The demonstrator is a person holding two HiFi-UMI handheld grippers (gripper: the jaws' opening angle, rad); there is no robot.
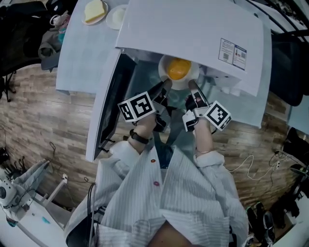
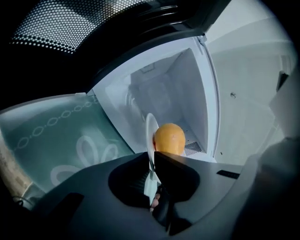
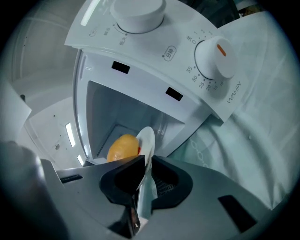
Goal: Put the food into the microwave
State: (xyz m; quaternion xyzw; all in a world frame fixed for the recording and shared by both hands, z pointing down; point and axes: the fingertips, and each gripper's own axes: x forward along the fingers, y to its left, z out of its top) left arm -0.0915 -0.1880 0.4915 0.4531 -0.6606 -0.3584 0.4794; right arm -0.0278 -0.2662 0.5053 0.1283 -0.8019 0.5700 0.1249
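Head view: plate [image 1: 164,76] carrying orange food [image 1: 178,69], level in open microwave [image 1: 193,29].
Left hand-held gripper [image 1: 165,86]: pinching plate rim.
Right hand-held gripper [image 1: 192,87]: pinching opposite rim.

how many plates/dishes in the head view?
3. One held plate with orange food, clamped by left gripper and right gripper at the microwave mouth. Two on the table, top left: plate with yellowish food, white dish beside it partly hidden by the microwave.

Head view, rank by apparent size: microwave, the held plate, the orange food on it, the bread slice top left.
1. microwave
2. plate
3. orange food and bread slice: these look about alike and the bread sits farther off, so they are not ranked.
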